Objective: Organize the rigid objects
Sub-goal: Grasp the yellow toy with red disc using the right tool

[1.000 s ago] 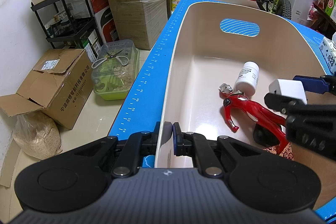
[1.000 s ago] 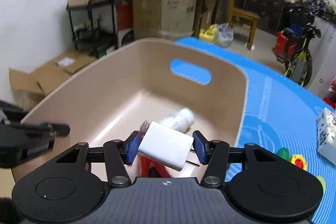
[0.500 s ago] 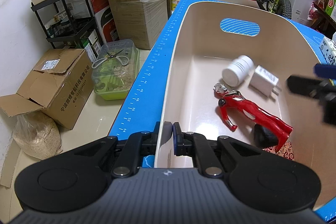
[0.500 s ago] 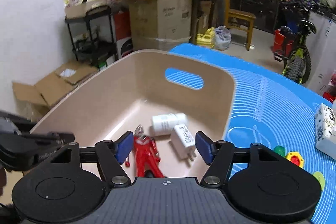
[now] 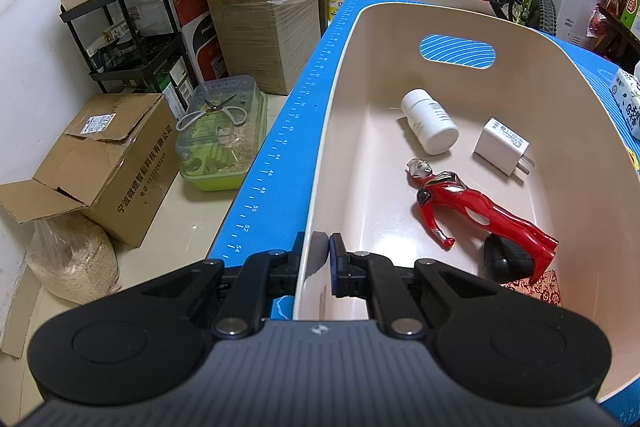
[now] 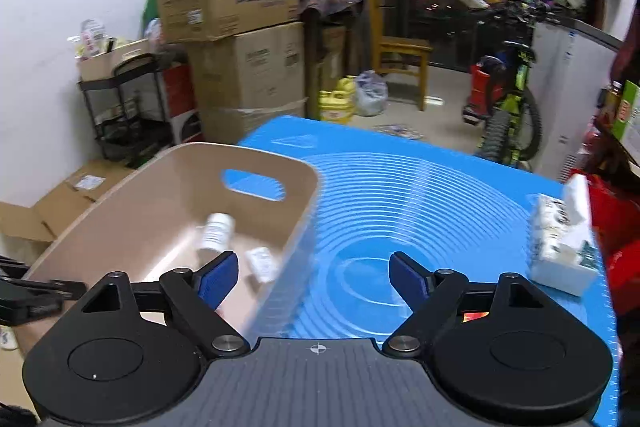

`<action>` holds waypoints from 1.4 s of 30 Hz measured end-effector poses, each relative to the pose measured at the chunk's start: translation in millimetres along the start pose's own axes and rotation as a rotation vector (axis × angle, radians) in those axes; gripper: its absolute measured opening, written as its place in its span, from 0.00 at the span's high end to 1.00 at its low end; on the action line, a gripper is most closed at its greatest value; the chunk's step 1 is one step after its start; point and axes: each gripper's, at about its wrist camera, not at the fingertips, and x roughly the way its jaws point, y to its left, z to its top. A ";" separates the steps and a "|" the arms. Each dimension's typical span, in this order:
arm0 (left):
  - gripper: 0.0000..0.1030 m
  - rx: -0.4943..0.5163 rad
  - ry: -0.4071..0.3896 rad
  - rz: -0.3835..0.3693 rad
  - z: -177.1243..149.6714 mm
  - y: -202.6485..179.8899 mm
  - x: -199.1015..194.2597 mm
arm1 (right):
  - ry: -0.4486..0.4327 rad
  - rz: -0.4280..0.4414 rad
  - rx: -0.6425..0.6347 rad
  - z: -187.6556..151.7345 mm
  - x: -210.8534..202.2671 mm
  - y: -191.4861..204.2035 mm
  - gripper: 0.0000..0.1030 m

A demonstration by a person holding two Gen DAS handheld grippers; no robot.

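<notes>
A beige bin (image 5: pixel 348 75) with a handle slot stands on the blue mat (image 6: pixel 420 187). Inside lie a white charger plug (image 5: pixel 502 146), a white pill bottle (image 5: pixel 429 126), a red toy figure (image 5: pixel 476 205) and a black oval object (image 5: pixel 506 263). My left gripper (image 5: pixel 320 255) is shut on the bin's near-left wall. My right gripper (image 6: pixel 314 273) hangs above the bin's right rim and the mat, its jaws opening with nothing between them. In the right wrist view the bottle (image 6: pixel 216 231) and the charger (image 6: pixel 262 263) show blurred in the bin (image 6: pixel 160 195).
A white tissue box (image 6: pixel 560 239) sits on the mat at the right, also seen as a tissue box (image 5: pixel 628 103) at the left wrist view's edge. Cardboard boxes (image 5: pixel 108 163), a black shelf rack (image 5: pixel 132 39), a green plastic case (image 5: pixel 224 139) and a bicycle (image 6: pixel 508 107) stand on the floor beyond.
My right gripper let the white charger drop into the bin, opened wider and swung right and upward out of the bin. The pill bottle rolled a little. The left gripper kept still.
</notes>
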 end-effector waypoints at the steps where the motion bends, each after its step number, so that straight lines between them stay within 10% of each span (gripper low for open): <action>1: 0.88 -0.001 0.000 0.000 0.0 0.0 -0.1 | 0.005 -0.016 0.015 -1.9 2.6 -9.5 0.18; 14: 0.87 0.005 0.000 0.011 -0.2 0.2 -0.3 | 0.083 -0.150 0.179 -41.1 42.3 -117.9 0.18; 38: 0.86 0.018 0.004 0.025 -0.1 -4.3 2.1 | 0.228 -0.263 0.141 -58.2 113.9 -108.4 0.36; 42: 0.86 0.017 0.005 0.024 -0.1 -5.0 2.4 | 0.231 -0.247 0.165 -57.4 114.4 -106.7 0.55</action>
